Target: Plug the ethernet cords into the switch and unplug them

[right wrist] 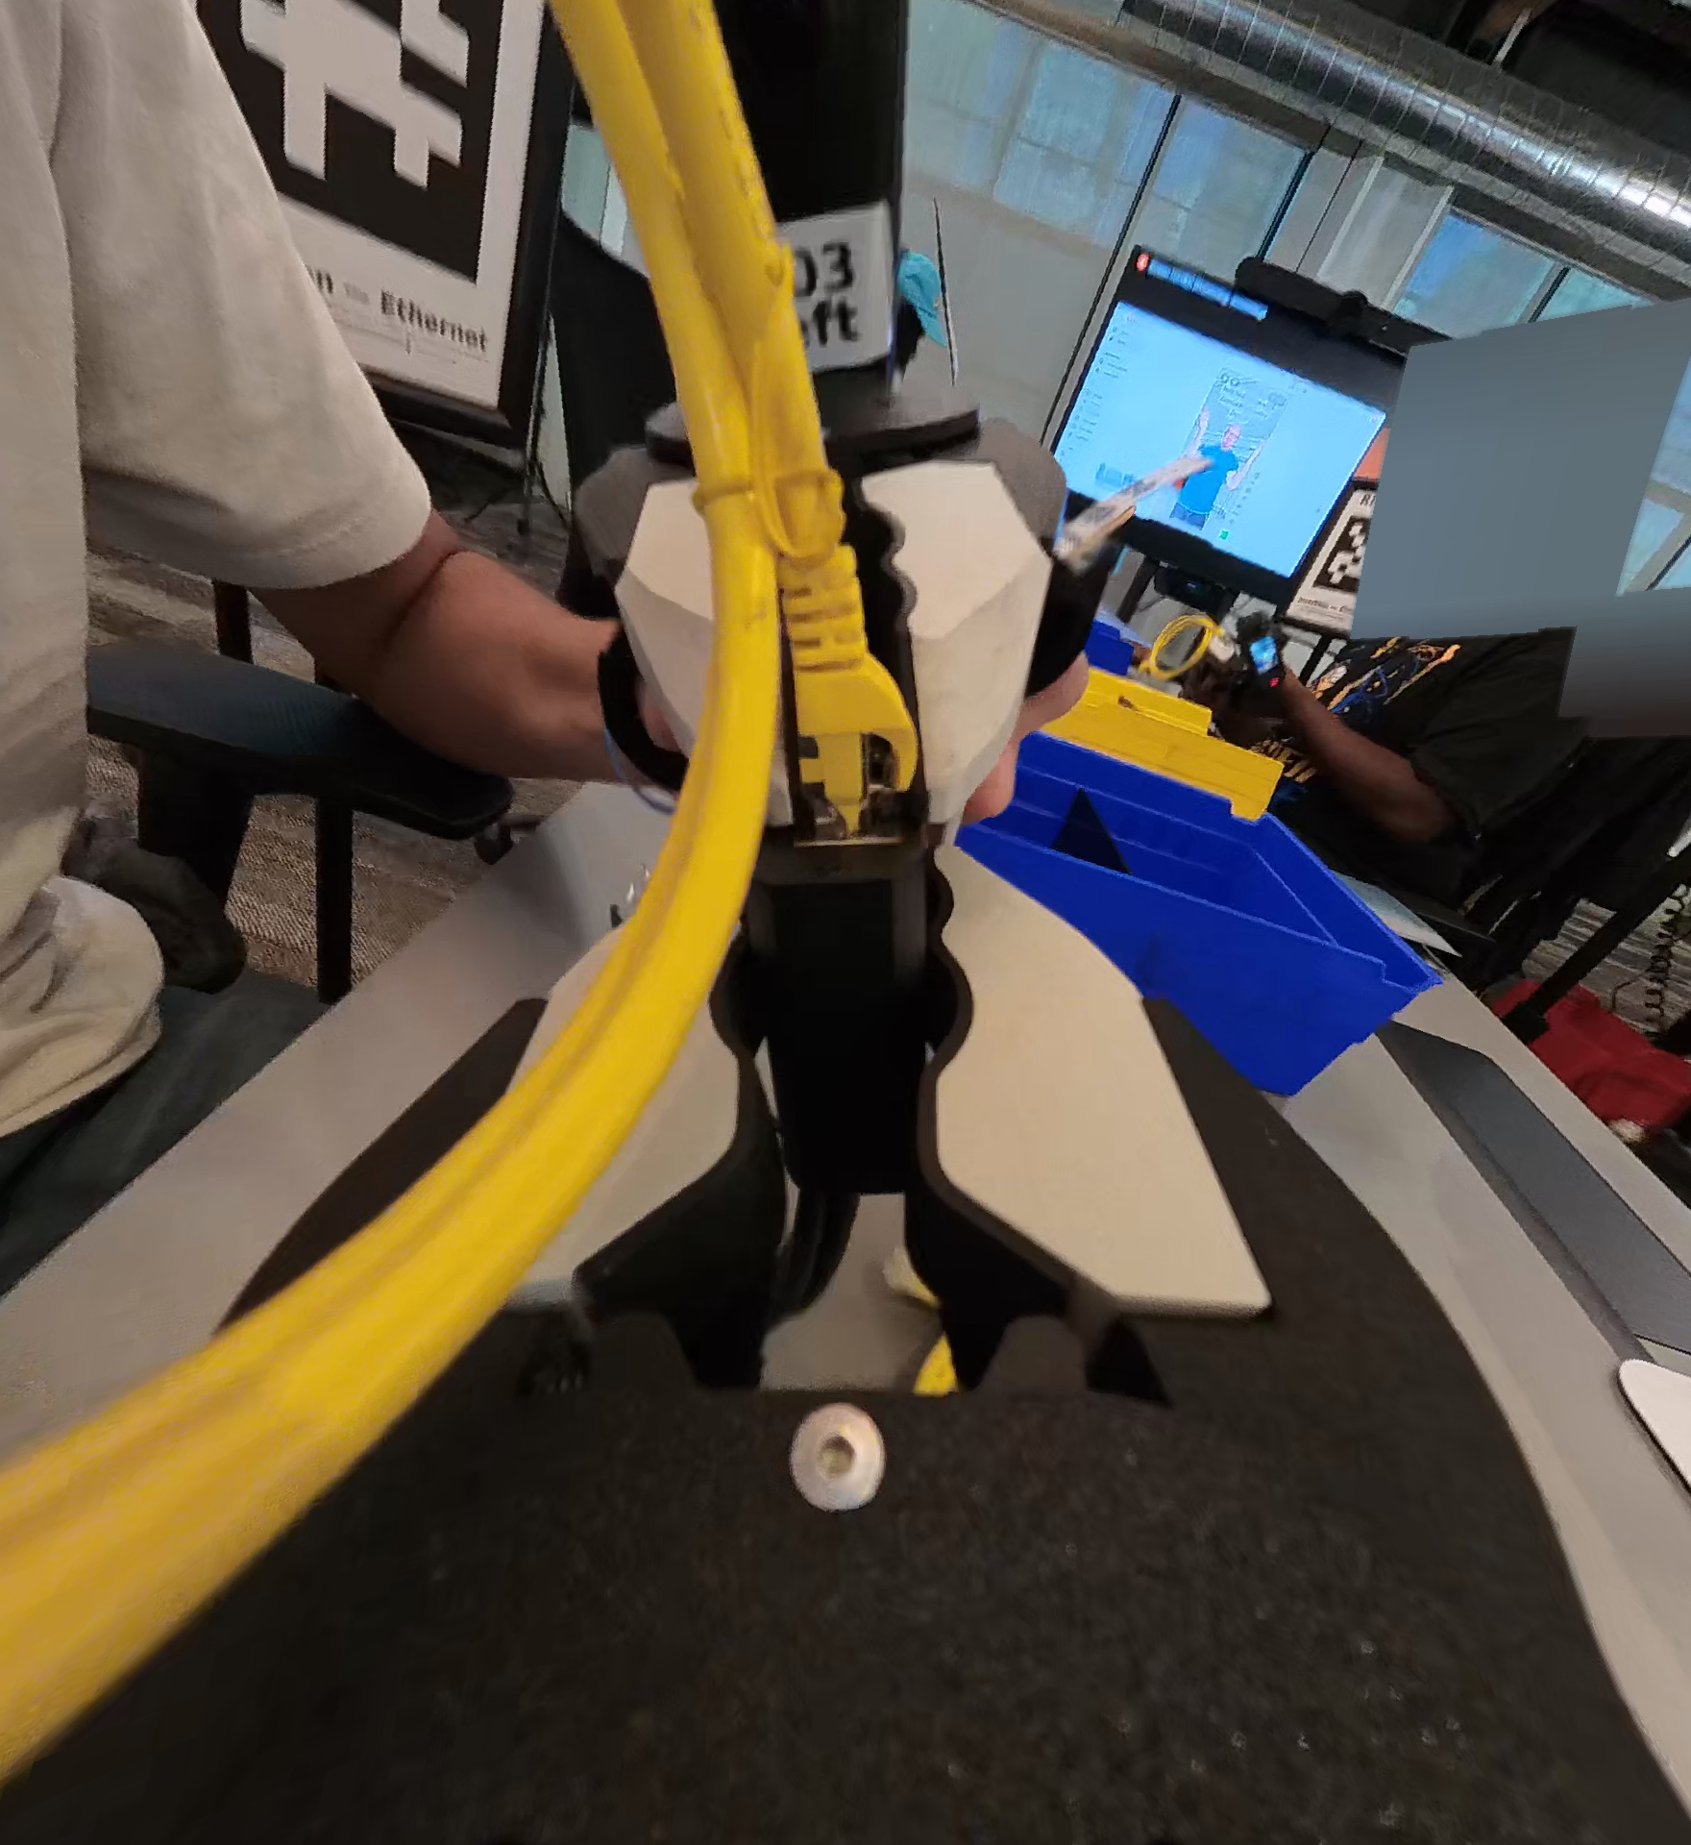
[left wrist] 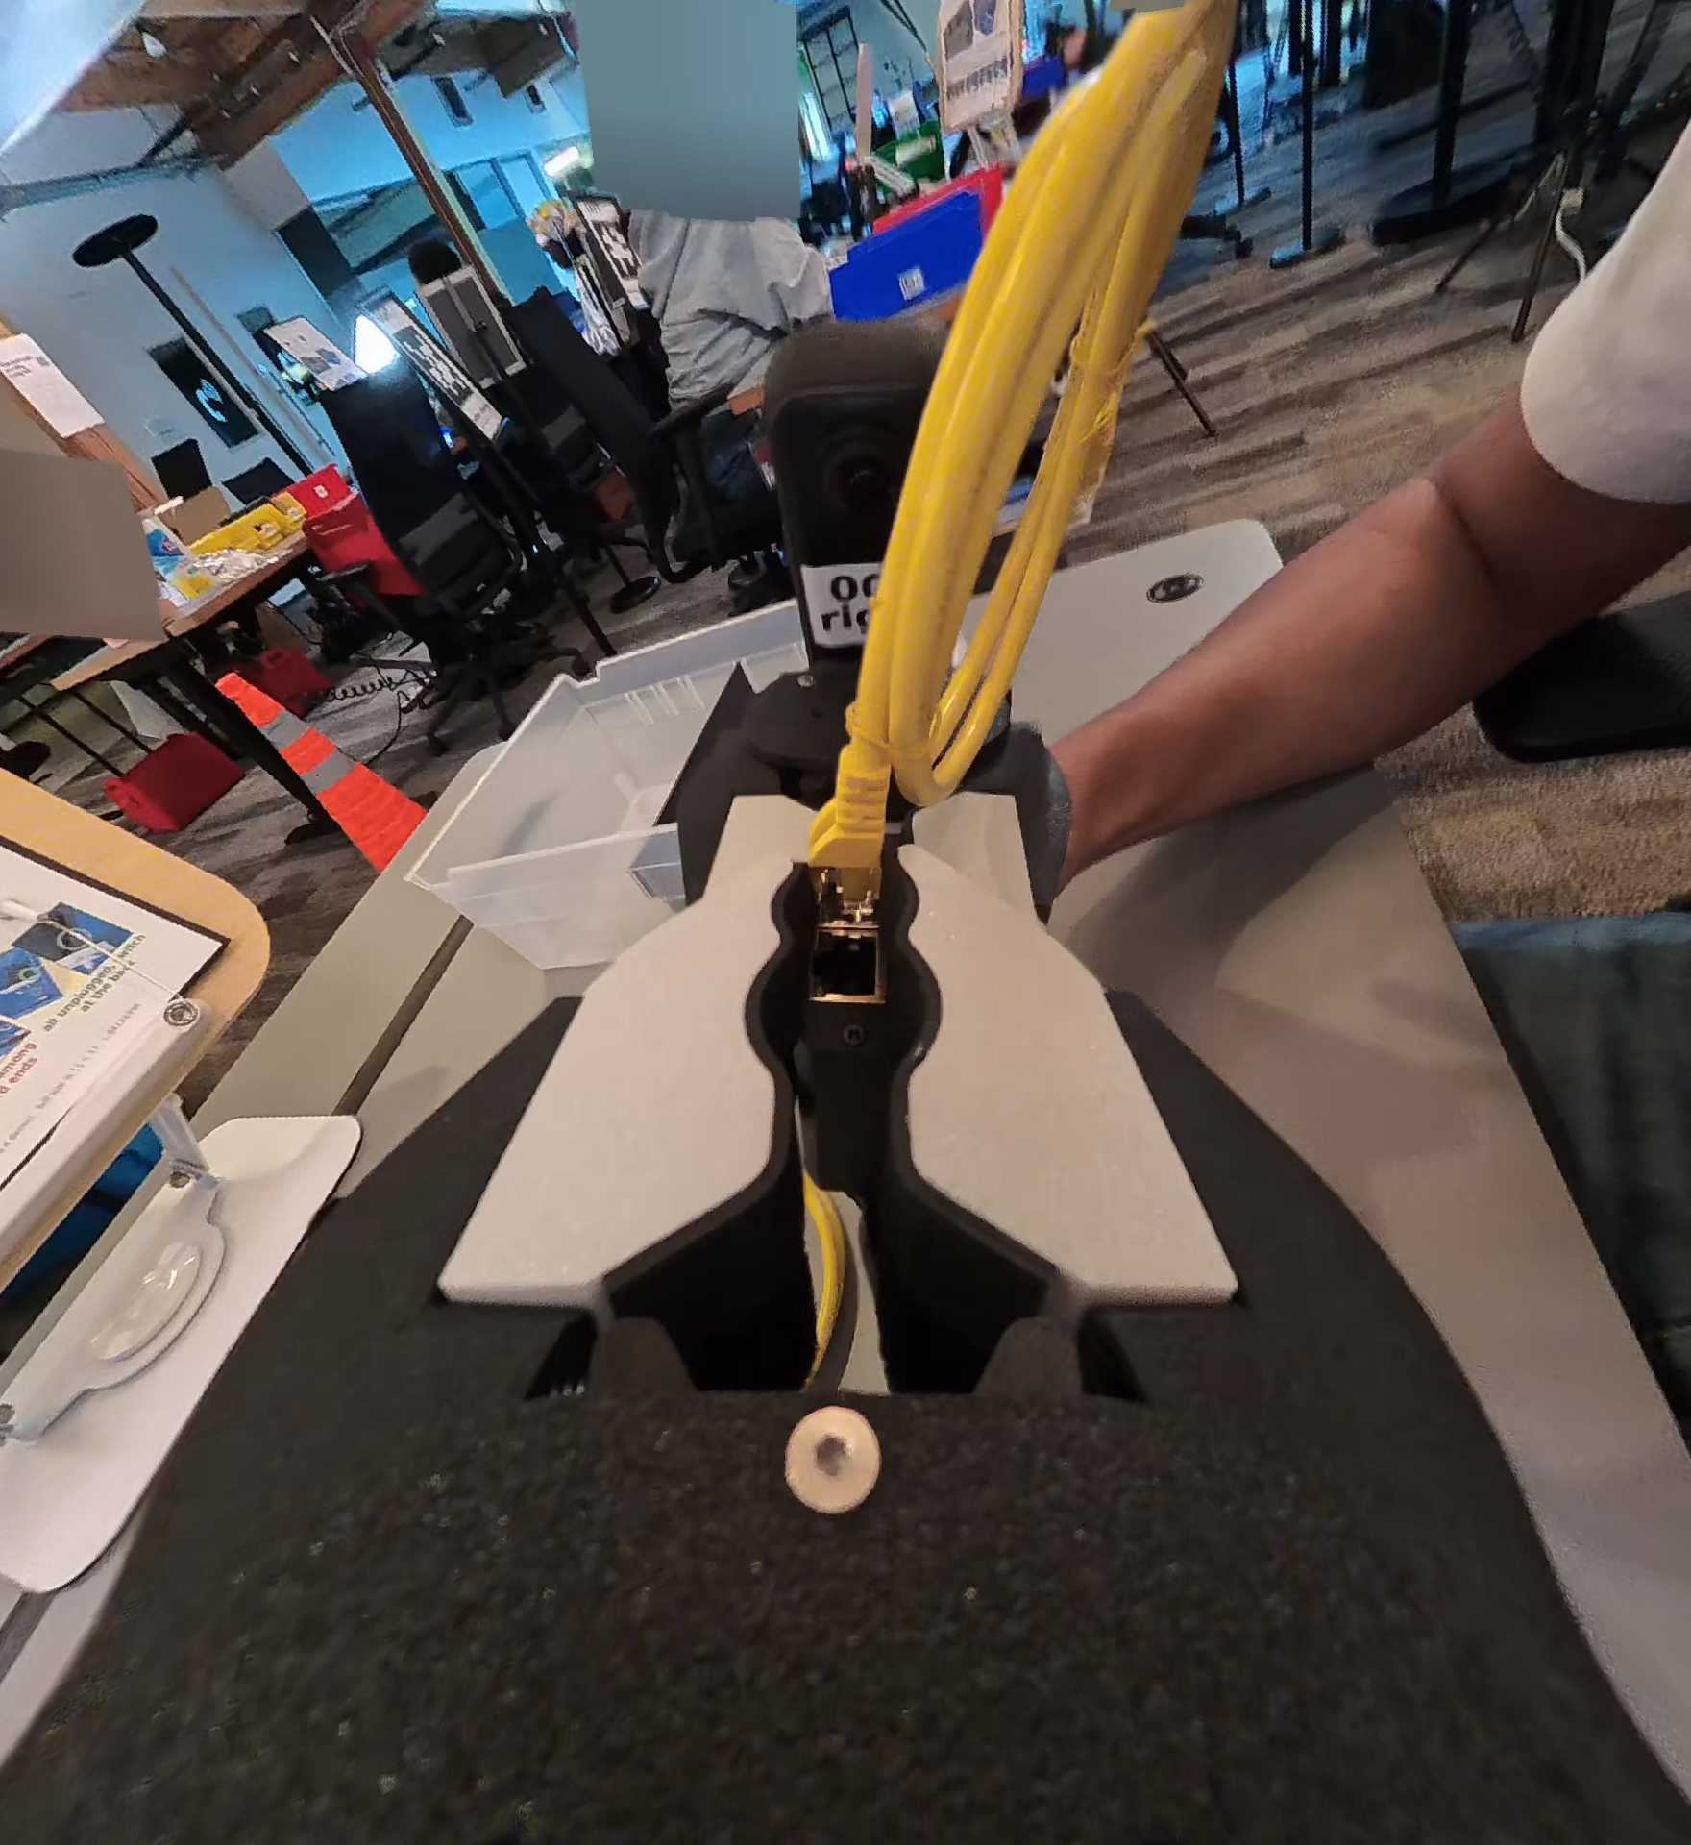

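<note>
Grey table (left wrist: 1221, 998); both tools clamp black switch (left wrist: 846, 1088).

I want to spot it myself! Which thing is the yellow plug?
Above the grey table, find the far left gripper. Between its pale fingers sits the ethernet plug: a ribbed yellow boot, unlike the smooth yellow cord looping beside it.

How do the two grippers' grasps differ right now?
The left gripper is closed on the yellow plug of the ethernet cord, while the right gripper is closed on the black switch. The left gripper's fingers stand closer together than the right gripper's. Shared: they face each other tip to tip, and the plug sits at the switch's port.
</note>
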### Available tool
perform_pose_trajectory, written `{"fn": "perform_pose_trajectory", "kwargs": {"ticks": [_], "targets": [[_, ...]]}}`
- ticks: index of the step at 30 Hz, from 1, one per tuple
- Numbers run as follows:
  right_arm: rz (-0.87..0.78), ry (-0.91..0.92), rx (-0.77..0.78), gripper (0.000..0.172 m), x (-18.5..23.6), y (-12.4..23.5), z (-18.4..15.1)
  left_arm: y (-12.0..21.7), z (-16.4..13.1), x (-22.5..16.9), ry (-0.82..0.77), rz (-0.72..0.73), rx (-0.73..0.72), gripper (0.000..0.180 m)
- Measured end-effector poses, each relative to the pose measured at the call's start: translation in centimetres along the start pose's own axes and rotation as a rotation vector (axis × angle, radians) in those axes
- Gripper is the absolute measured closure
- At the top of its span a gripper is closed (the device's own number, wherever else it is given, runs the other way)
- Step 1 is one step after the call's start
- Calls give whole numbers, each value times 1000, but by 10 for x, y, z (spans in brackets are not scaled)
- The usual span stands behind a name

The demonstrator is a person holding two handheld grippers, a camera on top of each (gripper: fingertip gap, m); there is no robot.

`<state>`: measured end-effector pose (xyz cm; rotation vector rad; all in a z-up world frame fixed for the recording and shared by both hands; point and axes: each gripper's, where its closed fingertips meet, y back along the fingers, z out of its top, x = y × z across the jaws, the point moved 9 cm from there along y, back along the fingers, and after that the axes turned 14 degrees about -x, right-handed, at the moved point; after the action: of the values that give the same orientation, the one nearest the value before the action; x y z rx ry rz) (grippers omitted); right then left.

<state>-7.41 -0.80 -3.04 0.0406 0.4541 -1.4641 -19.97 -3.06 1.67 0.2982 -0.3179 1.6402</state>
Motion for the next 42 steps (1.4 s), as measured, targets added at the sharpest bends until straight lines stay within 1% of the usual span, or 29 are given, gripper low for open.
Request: {"fn": "perform_pose_trajectory", "kwargs": {"ticks": [1,5,11,13,15,16,18,19,22,24,26,28,30,34,37,38,40,41,42], "targets": [[1,20,38,146,1,-1,-2,0,0,-1,-21,-7,18,168],[-5,71,90,147,3,-4,-3,0,0,-3,-59,-29,46,168],[8,67,106,147,3,-5,-1,5,-4,0,-4,-32,-41,169],[-4,64,113,147,3,-6,1,8,-7,2,12,-50,-83,168],[-31,48,107,145,1,-7,5,12,-10,6,31,-46,-161,168],[-35,52,124,141,1,-8,7,14,-11,6,41,-62,-177,168],[-64,90,178,141,1,-8,8,16,-13,6,15,-51,-194,167],[-69,90,183,146,2,-7,10,17,-15,5,18,-38,-222,167],[-84,72,177,146,2,-6,13,19,-15,4,50,-8,-310,167],[-89,58,164,146,2,-3,12,22,-11,4,47,-18,-356,172],[-82,51,156,146,2,0,12,22,-10,6,56,-50,-333,171],[-71,54,149,147,4,-1,12,21,-9,11,85,-57,-326,158],[-59,56,141,147,5,-2,13,21,-10,13,121,-96,-313,156],[-49,46,141,147,6,-3,11,18,-14,11,132,-152,-272,151],[-47,36,140,146,6,-3,9,14,-14,7,129,-182,-267,152],[-44,34,135,146,6,-3,9,13,-14,7,123,-175,-267,155],[-38,32,132,146,7,-4,9,12,-15,8,118,-155,-276,165],[-37,34,131,141,8,-5,9,11,-15,8,126,-159,-287,165],[-39,31,126,141,8,-5,9,10,-15,9,146,-157,-298,165]]}}
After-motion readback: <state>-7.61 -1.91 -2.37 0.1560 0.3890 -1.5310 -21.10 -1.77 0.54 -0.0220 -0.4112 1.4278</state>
